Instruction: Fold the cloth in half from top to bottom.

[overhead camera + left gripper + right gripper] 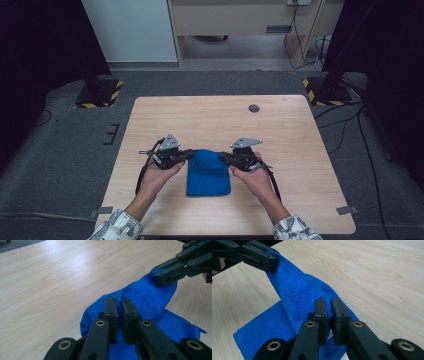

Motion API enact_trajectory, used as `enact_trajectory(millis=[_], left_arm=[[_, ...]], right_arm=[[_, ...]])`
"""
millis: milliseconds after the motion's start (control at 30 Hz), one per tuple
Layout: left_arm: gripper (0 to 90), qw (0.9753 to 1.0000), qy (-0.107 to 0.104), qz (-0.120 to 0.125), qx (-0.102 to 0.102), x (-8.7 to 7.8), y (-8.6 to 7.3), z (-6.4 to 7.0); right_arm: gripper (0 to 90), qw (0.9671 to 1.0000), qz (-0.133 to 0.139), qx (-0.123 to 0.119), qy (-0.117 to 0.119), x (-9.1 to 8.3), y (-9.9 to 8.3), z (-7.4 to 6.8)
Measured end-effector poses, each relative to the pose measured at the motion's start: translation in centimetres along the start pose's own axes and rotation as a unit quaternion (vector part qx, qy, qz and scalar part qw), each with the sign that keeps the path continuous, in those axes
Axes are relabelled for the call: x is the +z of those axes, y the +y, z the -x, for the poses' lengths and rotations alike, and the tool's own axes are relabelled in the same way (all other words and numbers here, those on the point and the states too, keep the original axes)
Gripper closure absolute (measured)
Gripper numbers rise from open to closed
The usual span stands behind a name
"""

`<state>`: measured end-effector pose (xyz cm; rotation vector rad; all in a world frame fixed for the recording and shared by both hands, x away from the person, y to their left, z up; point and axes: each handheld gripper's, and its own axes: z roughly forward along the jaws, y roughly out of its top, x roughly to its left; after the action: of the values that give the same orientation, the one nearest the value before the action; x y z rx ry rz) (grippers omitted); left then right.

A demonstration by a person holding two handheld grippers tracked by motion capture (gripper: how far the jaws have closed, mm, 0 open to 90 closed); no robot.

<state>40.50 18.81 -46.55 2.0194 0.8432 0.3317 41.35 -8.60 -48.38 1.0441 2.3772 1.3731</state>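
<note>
Underneath everything, a pale wood-grain surface (pixel 210 120) is standing on grey carpet (pixel 65 150), with a small dark round cap (pixel 254 108) set into its far side. Beyond it, a light wooden desk frame (pixel 240 20) and a white panel (pixel 130 30) are lining the back of the room, cables are trailing across the floor at the right, and two black stands with yellow-and-black striped bases (pixel 100 93) are flanking the far corners. A person's two forearms in patterned sleeves are coming in from the near edge, each hand wrapping a gripper from below, and the two are pointing inward toward each other. The left gripper (pixel 186 154) is pinching the far left corner of a blue cloth (pixel 208 172), its fingers (pixel 110 308) nearly closed with only the towelling between them. The right gripper (pixel 224 156) is doing the same at the far right corner, its fingers (pixel 321 310) pressed onto a fold of the cloth's hemmed edge. Between the two pairs of fingers the cloth's far edge is lifting off the surface in a raised ridge, while the rest is lying flat on the wood just behind and below the fingers, toward the person.
</note>
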Motion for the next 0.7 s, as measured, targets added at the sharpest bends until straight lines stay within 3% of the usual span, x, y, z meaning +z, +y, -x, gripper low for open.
enact_trajectory(millis=[567, 700], left_arm=[[83.2, 0.9998, -0.01, -0.013, -0.007, 0.3, -2.0, 0.5], [83.4, 0.9999, -0.012, -0.006, -0.007, -0.1, -2.0, 0.7]], right_arm=[[82.1, 0.9999, -0.013, 0.001, 0.007, 0.0, -1.5, -0.5], [82.0, 0.9999, -0.009, 0.004, 0.01, 0.0, -1.5, -0.8]])
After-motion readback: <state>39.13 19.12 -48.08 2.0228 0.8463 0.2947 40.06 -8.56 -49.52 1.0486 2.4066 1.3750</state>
